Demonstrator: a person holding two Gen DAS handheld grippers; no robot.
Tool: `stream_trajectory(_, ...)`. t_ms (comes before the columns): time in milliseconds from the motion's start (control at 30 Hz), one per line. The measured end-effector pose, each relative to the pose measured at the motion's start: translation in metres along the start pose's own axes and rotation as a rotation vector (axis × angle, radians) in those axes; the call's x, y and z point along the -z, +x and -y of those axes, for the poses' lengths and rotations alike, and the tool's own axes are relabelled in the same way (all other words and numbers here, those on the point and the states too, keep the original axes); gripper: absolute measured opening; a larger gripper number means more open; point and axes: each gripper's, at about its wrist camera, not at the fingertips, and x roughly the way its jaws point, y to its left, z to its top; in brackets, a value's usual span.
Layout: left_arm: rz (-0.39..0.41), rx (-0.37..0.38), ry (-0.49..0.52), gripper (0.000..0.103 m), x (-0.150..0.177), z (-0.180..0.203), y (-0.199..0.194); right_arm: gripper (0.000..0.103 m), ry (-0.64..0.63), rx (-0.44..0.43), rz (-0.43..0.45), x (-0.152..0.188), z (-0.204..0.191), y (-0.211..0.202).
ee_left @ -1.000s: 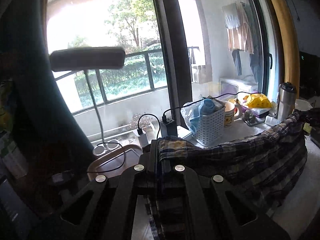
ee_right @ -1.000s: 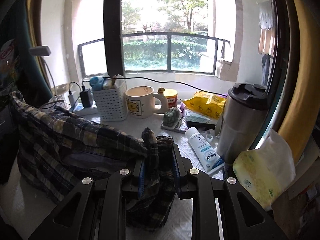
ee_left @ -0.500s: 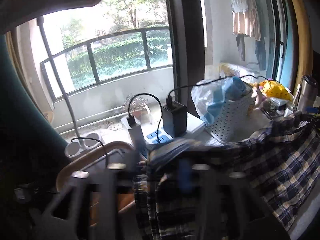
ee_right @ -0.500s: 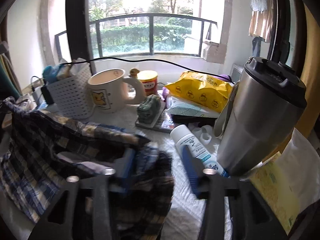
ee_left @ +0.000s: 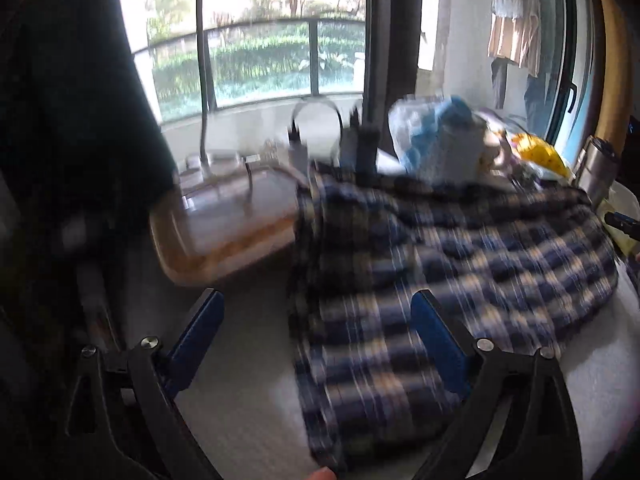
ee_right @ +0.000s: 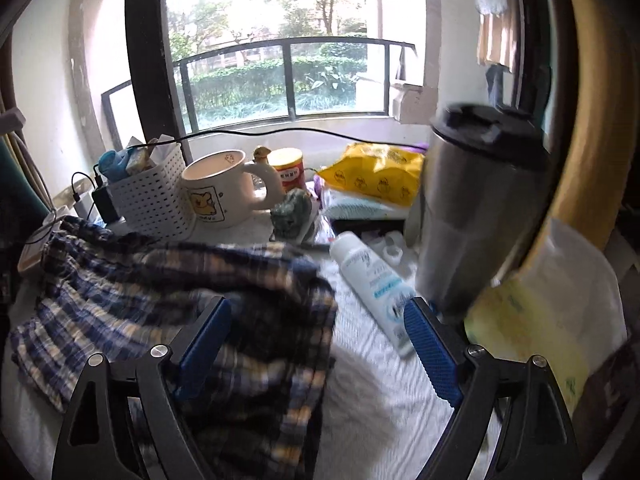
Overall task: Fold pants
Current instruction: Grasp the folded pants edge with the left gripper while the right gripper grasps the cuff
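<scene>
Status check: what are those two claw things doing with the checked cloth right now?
Left gripper, right gripper: jaws opening, nothing gripped. Blue plaid pants lying loose. White tube, steel tumbler close by.

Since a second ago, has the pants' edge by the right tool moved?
Yes. The pants dropped from between the pads onto the table, lower against the white basket.

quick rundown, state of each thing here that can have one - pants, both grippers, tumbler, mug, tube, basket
plaid pants: lying bunched on the table, released by both grippers
left gripper: jaws opening, pads clear of the cloth
right gripper: jaws opening, pants edge between them, not pinched
steel tumbler: upright, black lid on
mug: upright, contents not discernible
white tube: lying on its side
white basket: upright, stuffed with items
</scene>
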Motion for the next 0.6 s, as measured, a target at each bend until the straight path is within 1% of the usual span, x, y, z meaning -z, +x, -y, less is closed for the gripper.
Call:
stream_trajectory(67, -0.052, 0.019, -0.026, 0.094, 0.022, 0.003, 0.005, 0.089, 0.034, -0.008, -0.019, 0.012, 0.005, -0.005)
stream_trajectory(133, -0.091, 0.040, -0.078, 0.093, 0.038, 0.000, 0.010, 0.089, 0.054, -0.010, -0.046, 0.027, 0.006, -0.011)
stream_trajectory(200, -0.102, 0.097, -0.158, 0.091, 0.049, -0.006, 0.012, 0.089, 0.064, -0.018, -0.065, 0.038, 0.007, -0.014)
stream_trajectory(267, -0.110, 0.139, -0.212, 0.079, 0.055, -0.009, 0.015, 0.089, 0.086, -0.039, -0.084, 0.048, 0.008, -0.018)
stream_trajectory(300, -0.116, 0.145, -0.226, 0.075, 0.057, -0.010, 0.018, 0.089, 0.102, -0.058, -0.093, 0.053, 0.008, -0.020)
stream_trajectory(333, -0.130, 0.149, -0.244, 0.062, 0.060, -0.010, 0.022, 0.089, 0.119, -0.077, -0.101, 0.057, 0.008, -0.022)
stream_trajectory(367, -0.140, 0.151, -0.268, 0.055, 0.064, -0.013, 0.023, 0.089, 0.142, -0.107, -0.111, 0.062, 0.008, -0.022)
stream_trajectory(400, -0.120, 0.138, -0.274, 0.051, 0.064, -0.013, 0.021, 0.089, 0.165, -0.133, -0.118, 0.065, 0.007, -0.022)
stream_trajectory(433, -0.119, 0.133, -0.275, 0.036, 0.066, -0.014, 0.019, 0.089, 0.184, -0.150, -0.126, 0.068, 0.006, -0.021)
stream_trajectory(467, -0.117, 0.132, -0.271, 0.014, 0.067, -0.013, 0.017, 0.089, 0.198, -0.157, -0.132, 0.070, 0.005, -0.020)
stream_trajectory(500, -0.124, 0.144, -0.272, 0.010, 0.068, -0.012, 0.016, 0.089, 0.208, -0.157, -0.144, 0.073, 0.003, -0.018)
stream_trajectory(533, -0.124, 0.146, -0.271, 0.009, 0.070, -0.013, 0.015, 0.089, 0.214, -0.162, -0.154, 0.077, 0.000, -0.015)
stream_trajectory(567, -0.122, 0.139, -0.260, 0.003, 0.073, -0.011, 0.014, 0.089, 0.227, -0.177, -0.157, 0.079, -0.002, -0.012)
stream_trajectory(600, -0.120, 0.134, -0.244, 0.003, 0.075, -0.007, 0.012, 0.089, 0.238, -0.192, -0.158, 0.080, -0.003, -0.010)
